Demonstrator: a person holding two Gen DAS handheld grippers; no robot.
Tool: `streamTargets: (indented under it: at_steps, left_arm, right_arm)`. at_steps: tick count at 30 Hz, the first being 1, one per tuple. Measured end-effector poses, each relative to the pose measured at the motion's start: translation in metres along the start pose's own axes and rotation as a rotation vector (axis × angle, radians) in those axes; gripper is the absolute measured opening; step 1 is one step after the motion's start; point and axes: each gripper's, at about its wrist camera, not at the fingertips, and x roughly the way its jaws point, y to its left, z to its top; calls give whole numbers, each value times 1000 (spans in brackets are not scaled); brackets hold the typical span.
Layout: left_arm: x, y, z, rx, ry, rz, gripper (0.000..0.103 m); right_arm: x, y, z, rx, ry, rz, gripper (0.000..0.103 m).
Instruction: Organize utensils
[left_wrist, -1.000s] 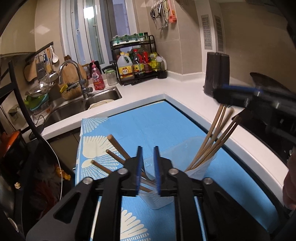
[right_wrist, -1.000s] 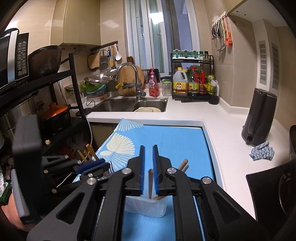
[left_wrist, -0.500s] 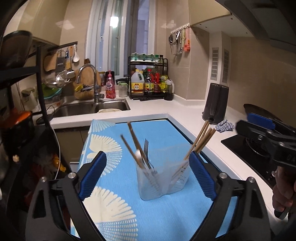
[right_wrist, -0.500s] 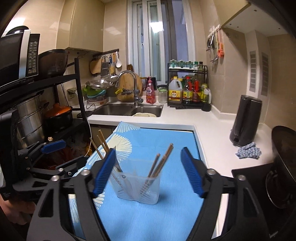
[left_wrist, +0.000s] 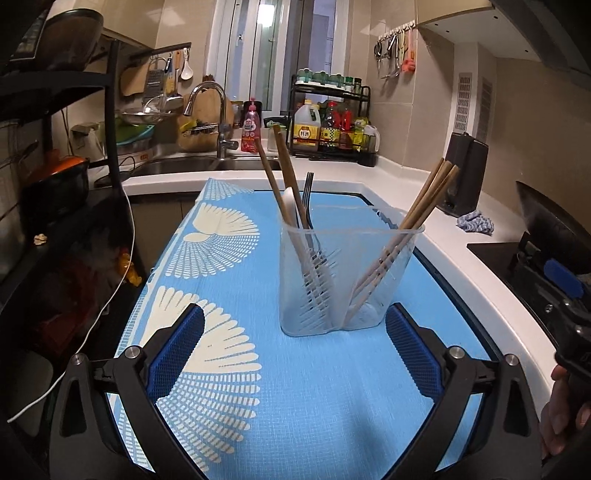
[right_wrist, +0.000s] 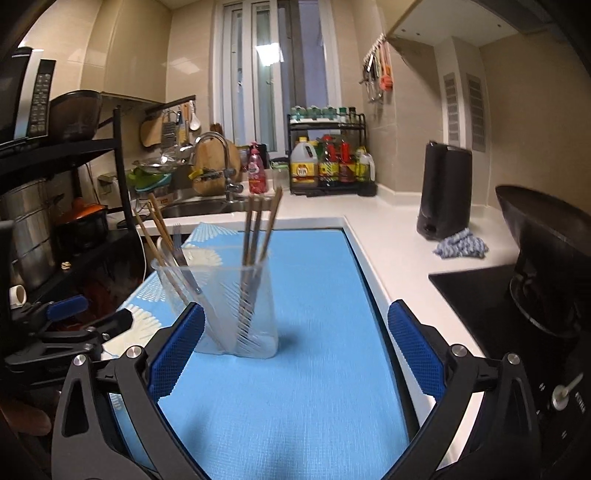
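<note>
A clear plastic utensil holder stands upright on the blue mat. Its left compartment holds brown chopsticks, a white spoon and a dark fork. Its right compartment holds a bundle of wooden chopsticks. My left gripper is open and empty, in front of the holder and apart from it. In the right wrist view the holder shows the same chopsticks. My right gripper is open and empty, just in front of it.
A sink with faucet and a condiment rack lie at the back. A black kettle and a blue cloth sit on the white counter at right. A black stove with a pan is at far right. A black shelf stands at left.
Both grippers were shut on chopsticks over the holder; they opened, released them into it, and drew back and up. The holder now stands in full view.
</note>
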Motion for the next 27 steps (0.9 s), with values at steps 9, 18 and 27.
streamTargets:
  at_steps: [9,18,27]
  left_arm:
    - [-3,-9,-13,16,-9,21,95]
    - [-8,-13,-20,13,-4,16,95]
    - [-7,-14,-22,11,5,11,95]
  right_arm:
    - [4,5,-18,-15,-14,-16,98]
    - [2,5,-25,-20,-35,-16,98]
    - [0,8,-25,-27,-39,-22,98]
